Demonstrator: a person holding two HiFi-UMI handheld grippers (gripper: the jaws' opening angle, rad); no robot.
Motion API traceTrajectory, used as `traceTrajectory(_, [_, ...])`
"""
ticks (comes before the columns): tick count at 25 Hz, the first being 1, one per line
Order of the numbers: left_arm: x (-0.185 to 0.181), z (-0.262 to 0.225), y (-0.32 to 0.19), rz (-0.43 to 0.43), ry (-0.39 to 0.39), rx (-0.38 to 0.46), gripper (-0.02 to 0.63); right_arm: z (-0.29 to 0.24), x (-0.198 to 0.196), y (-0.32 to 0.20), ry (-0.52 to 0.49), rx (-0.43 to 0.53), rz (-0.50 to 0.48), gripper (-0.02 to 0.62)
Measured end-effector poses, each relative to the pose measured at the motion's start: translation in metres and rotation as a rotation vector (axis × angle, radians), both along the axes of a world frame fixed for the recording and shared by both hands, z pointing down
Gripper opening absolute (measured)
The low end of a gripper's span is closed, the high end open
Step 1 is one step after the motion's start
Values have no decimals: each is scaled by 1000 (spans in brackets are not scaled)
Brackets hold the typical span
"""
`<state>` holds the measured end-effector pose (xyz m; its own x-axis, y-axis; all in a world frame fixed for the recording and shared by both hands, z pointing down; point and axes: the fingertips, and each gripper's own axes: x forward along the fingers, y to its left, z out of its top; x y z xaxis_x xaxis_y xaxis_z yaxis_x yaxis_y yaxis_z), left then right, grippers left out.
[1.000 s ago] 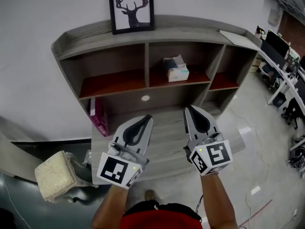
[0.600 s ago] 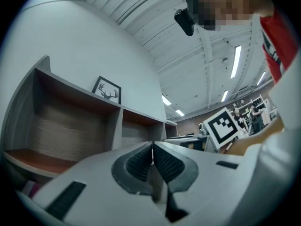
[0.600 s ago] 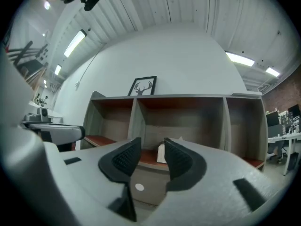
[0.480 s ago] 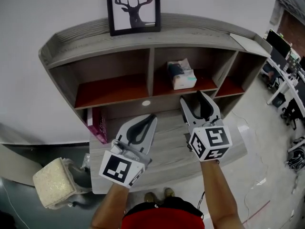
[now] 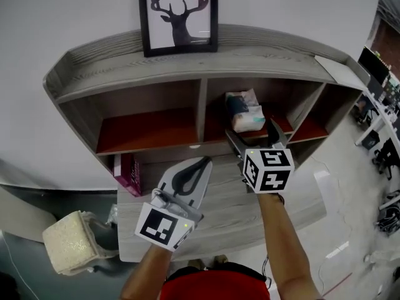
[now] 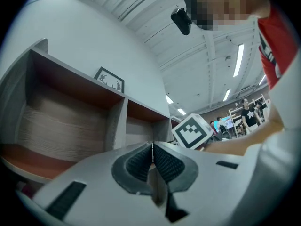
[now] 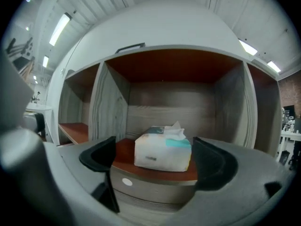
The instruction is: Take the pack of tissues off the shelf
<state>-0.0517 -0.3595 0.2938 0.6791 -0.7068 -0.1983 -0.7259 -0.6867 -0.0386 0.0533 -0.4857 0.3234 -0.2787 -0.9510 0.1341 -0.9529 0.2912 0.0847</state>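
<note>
The pack of tissues (image 5: pixel 245 111) is white with a teal patch and a tissue sticking up. It lies on the red-brown board of the shelf's (image 5: pixel 150 130) middle compartment. My right gripper (image 5: pixel 253 134) is just in front of and below it, jaws opening wide. In the right gripper view the pack (image 7: pixel 163 149) lies ahead of the right gripper (image 7: pixel 155 157), framed by the two pads, not touched and not between them. My left gripper (image 5: pixel 201 163) hangs lower over the desk, shut and empty; in its own view the left gripper (image 6: pixel 152 148) has its pads pressed together.
A framed deer picture (image 5: pixel 178 14) stands on top of the shelf. A pink box (image 5: pixel 128 172) leans under the left compartment. The grey desk top (image 5: pixel 231 214) lies below the grippers. A beige cushion (image 5: pixel 72 242) sits at lower left, office desks (image 5: pixel 382 86) at right.
The right gripper has moved forward and up to the middle compartment, and its jaws have gone from shut to wide apart. The left gripper stayed shut and shifted only slightly.
</note>
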Motion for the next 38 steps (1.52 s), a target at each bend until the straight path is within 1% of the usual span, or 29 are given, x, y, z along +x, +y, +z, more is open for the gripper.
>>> traceTrajectory(2, [0, 1, -4, -7, 3, -2, 11, 7, 1, -13, 15, -49, 12, 506])
traceTrajectory(4, [-2, -1, -9, -22, 11, 13, 9, 12, 3, -23, 19, -88, 21, 511])
traceTrajectory(10, [-1, -1, -16, -35, 16, 18, 11, 21, 6, -41, 38, -150, 38, 507])
traceTrajectory(14, [-1, 3, -18, -39, 16, 1, 11, 26, 7, -46, 63, -186, 41, 486])
traceTrajectory(17, [0, 2, -18, -48, 19, 7, 11, 27, 6, -47, 79, -198, 36, 453])
traceTrajectory(22, [1, 4, -15, -59, 16, 0, 9, 23, 9, -43, 62, -164, 20, 420])
traceTrajectory(25, [3, 5, -10, -59, 9, -13, 11, 14, 10, -36, 41, -117, 5, 411])
traceTrajectory(27, [3, 3, -7, -63, 5, -7, 11, 5, 12, -26, 24, -77, -9, 411])
traceTrajectory(34, [5, -13, 5, -86, 17, 28, 11, -26, 17, 33, -7, 29, -78, 411])
traceTrajectory(38, [10, -21, 15, -86, 21, 46, 11, -40, 26, 72, -48, 78, -111, 411])
